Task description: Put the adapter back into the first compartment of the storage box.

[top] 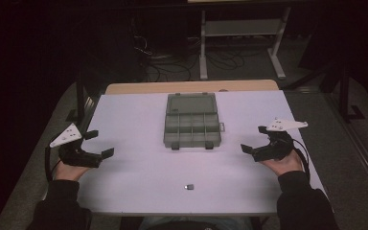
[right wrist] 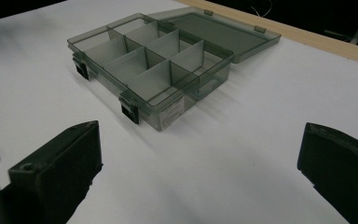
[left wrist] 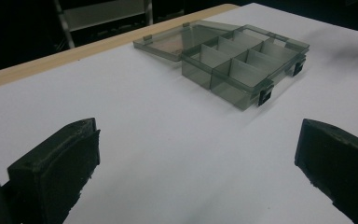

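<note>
High view: the open box (top: 191, 120) sits at the table's (top: 139, 167) twelve o'clock, a small chip (top: 189, 186) at six. Left gripper (top: 99, 143) and right gripper (top: 252, 139) gape wide, empty.

Left gripper view: the latches could snag a jaw.

Right gripper view: the flat chip may skid when pinched.

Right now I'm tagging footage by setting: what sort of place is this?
Probably a lab or workshop set up for recording: a white-topped table holding a smoky clear plastic compartment box, loose black cables on the floor, and a metal-legged bench frame behind.
</note>
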### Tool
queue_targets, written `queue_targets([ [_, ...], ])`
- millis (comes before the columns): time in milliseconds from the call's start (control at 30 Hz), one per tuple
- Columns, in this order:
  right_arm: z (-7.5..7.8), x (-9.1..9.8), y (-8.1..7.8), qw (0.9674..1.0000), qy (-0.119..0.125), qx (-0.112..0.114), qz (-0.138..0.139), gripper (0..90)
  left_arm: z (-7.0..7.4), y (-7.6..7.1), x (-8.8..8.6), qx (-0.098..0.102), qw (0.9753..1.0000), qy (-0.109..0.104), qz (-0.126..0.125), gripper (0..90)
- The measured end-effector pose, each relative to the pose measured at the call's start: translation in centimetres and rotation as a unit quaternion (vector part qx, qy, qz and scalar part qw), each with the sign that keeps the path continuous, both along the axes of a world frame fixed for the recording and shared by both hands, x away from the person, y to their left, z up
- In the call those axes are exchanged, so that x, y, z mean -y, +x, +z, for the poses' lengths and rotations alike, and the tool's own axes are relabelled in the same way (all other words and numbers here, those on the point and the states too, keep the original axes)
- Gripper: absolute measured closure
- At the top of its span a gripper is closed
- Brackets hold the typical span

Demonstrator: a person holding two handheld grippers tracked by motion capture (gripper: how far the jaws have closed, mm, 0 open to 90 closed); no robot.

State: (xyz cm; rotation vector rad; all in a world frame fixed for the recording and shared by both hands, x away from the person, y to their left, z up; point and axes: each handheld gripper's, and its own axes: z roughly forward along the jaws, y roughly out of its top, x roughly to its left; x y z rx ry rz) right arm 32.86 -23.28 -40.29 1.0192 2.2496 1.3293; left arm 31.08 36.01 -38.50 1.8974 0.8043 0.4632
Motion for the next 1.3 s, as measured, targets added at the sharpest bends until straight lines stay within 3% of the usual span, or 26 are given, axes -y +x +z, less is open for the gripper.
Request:
queue_targets([
  [267, 0.0, -0.1, -0.1, 1.0, -0.006, 0.003, 0.0, 0.0, 0.1, 0.0, 0.4, -0.005, 0.9999, 0.014, -0.004, 0.0],
  [433, 0.0, -0.2, -0.2, 0.9999, -0.014, 0.001, -0.008, 0.0, 0.2, 0.0, 0.7, -0.01, 0.9999, 0.006, -0.006, 0.0],
  [633, 0.0, -0.5, -0.5, 0.9995, -0.027, 0.002, -0.015, 0.0, 0.4, 0.1, 1.4, -0.014, 0.9996, 0.017, -0.016, 0.0],
  [1000, 0.0, -0.3, -0.5, 0.9996, -0.021, 0.002, -0.016, 0.0, 0.9, 0.7, 2.5, -0.026, 0.998, 0.045, -0.036, 0.0],
  [1300, 0.2, 0.0, -0.6, 0.9997, -0.011, 0.007, -0.021, 0.0, 2.1, 1.3, 4.7, -0.027, 0.9954, 0.063, -0.066, 0.0],
])
